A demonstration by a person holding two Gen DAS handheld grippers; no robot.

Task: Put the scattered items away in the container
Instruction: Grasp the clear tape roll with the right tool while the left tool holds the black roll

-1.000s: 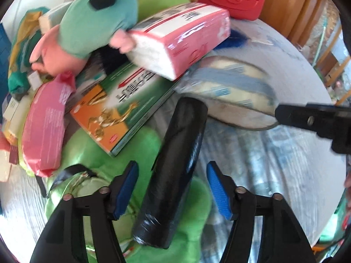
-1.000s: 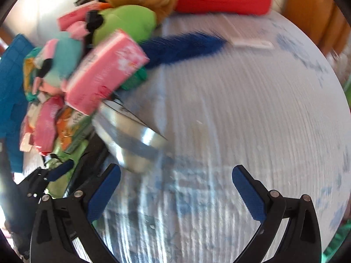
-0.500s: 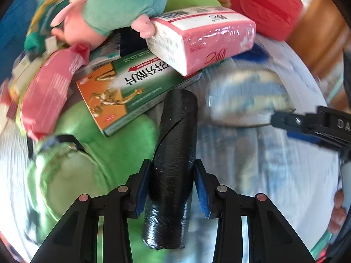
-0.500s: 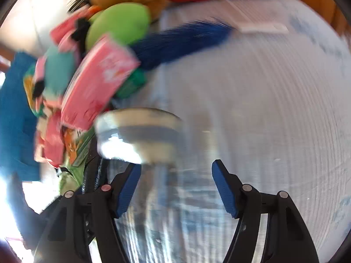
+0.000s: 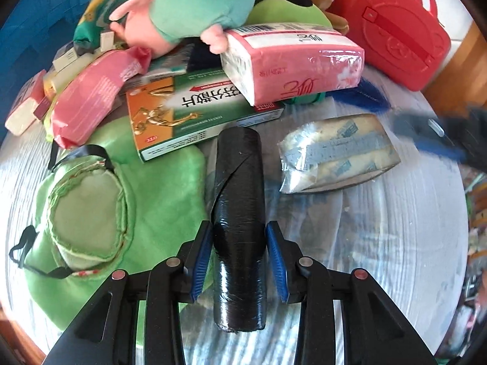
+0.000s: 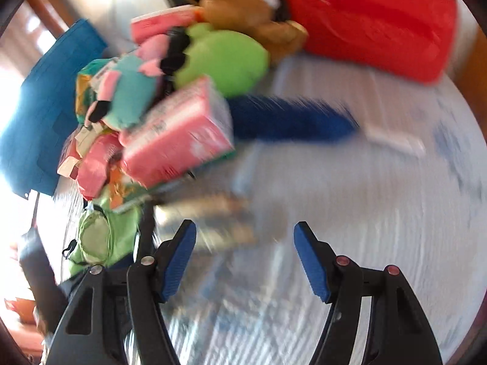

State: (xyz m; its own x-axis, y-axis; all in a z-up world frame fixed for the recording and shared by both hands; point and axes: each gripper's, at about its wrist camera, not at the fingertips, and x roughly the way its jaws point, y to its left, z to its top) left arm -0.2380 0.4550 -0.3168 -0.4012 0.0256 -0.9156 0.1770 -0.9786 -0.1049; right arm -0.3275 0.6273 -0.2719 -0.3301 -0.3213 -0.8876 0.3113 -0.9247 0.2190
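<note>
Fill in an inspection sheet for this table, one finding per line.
Surface: pale table top, bare at right.
Job's things: black roll clamped in left tool; clear packet lying beside it; red case at back.
Clutter: pink tissue pack stacked on green box; teal plush on top.
Grippers: right tool open, empty, blurred.
Cables: nothing seen.
Surroundings: wooden furniture behind.
</note>
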